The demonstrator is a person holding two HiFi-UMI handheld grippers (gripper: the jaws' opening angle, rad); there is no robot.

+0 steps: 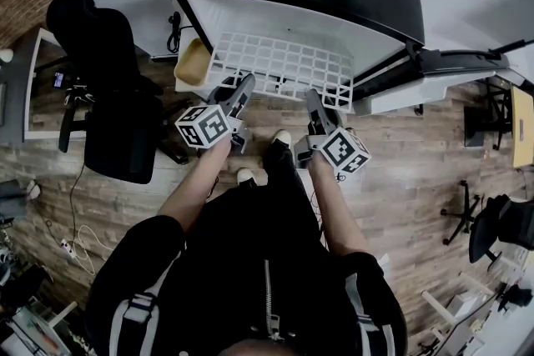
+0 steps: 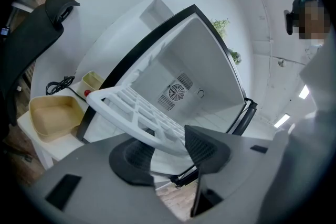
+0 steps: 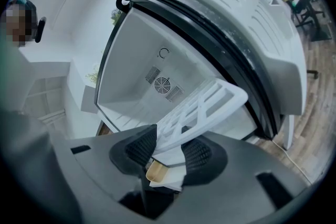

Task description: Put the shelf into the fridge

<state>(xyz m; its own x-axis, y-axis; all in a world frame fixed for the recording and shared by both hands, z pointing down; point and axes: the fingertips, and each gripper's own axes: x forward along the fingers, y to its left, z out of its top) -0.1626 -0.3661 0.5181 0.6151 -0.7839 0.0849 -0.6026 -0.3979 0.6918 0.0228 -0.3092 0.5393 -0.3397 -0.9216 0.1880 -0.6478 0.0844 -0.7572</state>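
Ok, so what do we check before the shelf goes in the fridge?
1. Door of the fridge open wide: ok.
2. Left gripper clamped on the shelf: ok, the shelf's edge sits between the jaws.
3. Right gripper clamped on the shelf: ok, same there.
4. Nothing in the way inside the fridge: ok, the inside looks bare in both gripper views.
5. Shelf facing the opening: ok, it points straight in.
6. Shelf at the right height to slide in: cannot tell.
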